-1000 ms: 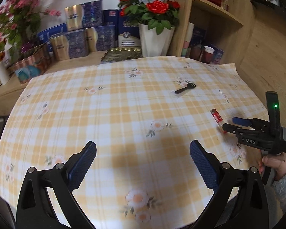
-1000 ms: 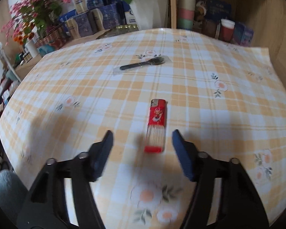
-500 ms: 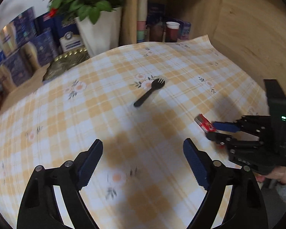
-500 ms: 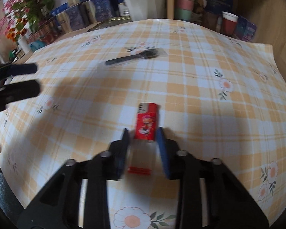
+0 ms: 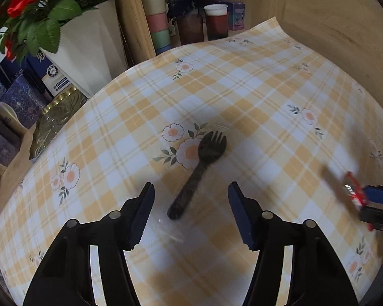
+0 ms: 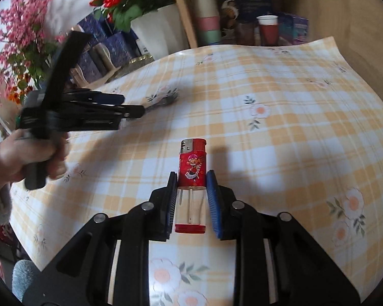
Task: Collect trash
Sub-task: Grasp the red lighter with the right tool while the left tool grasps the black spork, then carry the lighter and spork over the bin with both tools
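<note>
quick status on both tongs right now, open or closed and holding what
Left tongs: open, holding nothing, straddling the handle of the black fork.
Right tongs: closed on the red lighter.

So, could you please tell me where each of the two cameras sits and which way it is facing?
Left wrist: sits on the left tool, looks forward and down at the black fork on the checked tablecloth; both its open fingers show.
Right wrist: sits on the right tool, looks forward at the red lighter gripped between its fingers; the person's left hand shows.
Shared: the lighter, the fork, the tablecloth, the white flower pot, and each view shows the other tool.
</note>
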